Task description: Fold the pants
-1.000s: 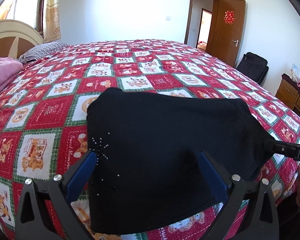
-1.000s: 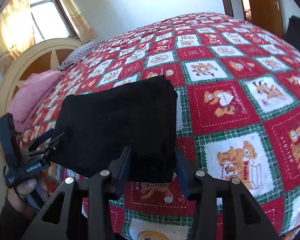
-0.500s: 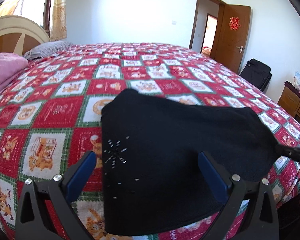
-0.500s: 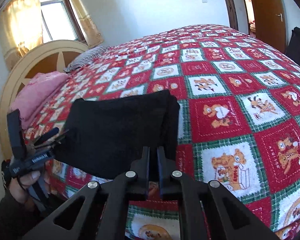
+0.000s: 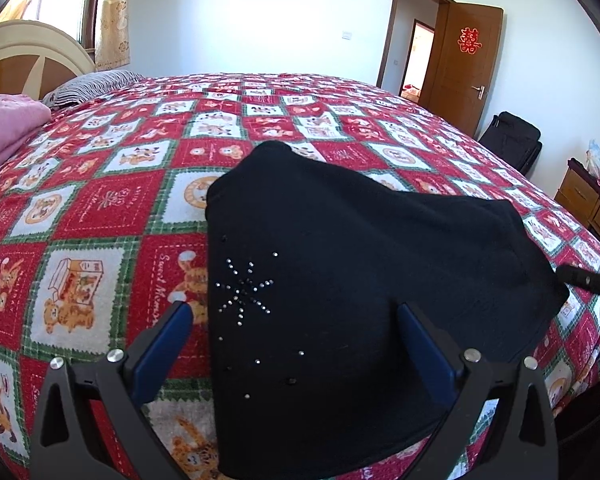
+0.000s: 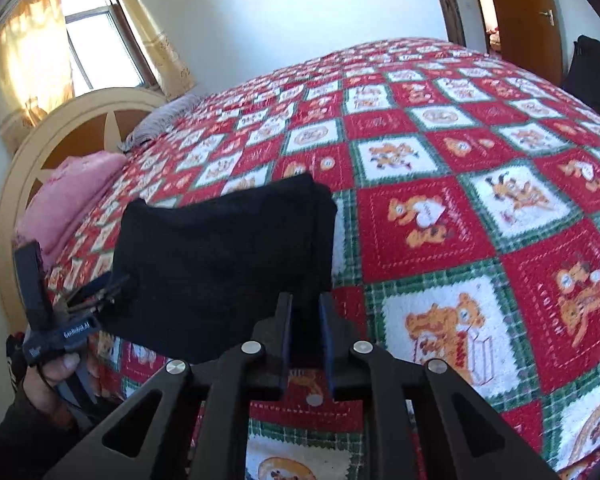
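Observation:
The black pants (image 5: 340,272) lie folded into a thick rectangle on the red patterned bedspread (image 5: 112,208), with a rhinestone star near the left edge. My left gripper (image 5: 294,328) is open, its blue-padded fingers either side of the near edge of the pants. In the right wrist view the pants (image 6: 220,256) lie near the bed's front edge. My right gripper (image 6: 305,308) is shut on the pants' near right corner. The left gripper (image 6: 100,292) shows at the pants' left end, and the right gripper's tip (image 5: 584,280) at their right end.
A pink blanket (image 5: 8,128) and a striped pillow (image 5: 88,88) lie by the headboard (image 6: 60,148). A black bag (image 5: 512,140) stands beside the open door (image 5: 460,68). A wooden dresser (image 5: 588,204) is at the right.
My right gripper has closed from open onto the pants' near right corner. The left gripper stays open and has shifted slightly, with the pants now more central between its fingers.

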`<act>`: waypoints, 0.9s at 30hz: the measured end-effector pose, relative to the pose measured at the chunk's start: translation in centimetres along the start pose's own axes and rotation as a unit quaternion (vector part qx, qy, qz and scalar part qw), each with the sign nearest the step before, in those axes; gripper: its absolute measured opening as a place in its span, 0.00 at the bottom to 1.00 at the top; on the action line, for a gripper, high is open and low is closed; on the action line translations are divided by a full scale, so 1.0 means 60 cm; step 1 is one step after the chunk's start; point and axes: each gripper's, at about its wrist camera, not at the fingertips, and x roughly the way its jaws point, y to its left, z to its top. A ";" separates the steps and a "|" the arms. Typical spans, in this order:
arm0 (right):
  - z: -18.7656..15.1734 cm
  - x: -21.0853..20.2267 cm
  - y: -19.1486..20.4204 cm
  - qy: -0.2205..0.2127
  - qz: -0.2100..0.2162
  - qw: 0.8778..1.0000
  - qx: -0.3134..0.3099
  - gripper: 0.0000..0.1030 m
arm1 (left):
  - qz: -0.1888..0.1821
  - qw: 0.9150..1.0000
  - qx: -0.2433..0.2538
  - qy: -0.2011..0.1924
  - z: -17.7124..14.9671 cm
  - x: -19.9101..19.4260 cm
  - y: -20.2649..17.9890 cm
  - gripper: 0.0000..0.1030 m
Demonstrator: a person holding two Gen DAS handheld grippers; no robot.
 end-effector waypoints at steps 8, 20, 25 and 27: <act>0.034 0.038 -0.002 0.009 0.017 0.999 0.034 0.60 | 0.000 1.000 0.007 0.000 0.005 0.003 -0.004 1.00; 0.034 0.103 -0.035 0.035 0.057 0.994 0.081 0.60 | -0.028 1.000 -0.001 0.002 0.013 0.031 0.017 1.00; 0.028 0.103 -0.034 0.031 0.084 0.993 0.078 0.51 | -0.050 0.999 -0.011 0.016 0.017 0.031 0.029 1.00; 0.027 0.104 -0.037 0.032 0.092 0.991 0.087 0.49 | -0.066 0.997 -0.019 0.020 0.019 0.028 0.038 1.00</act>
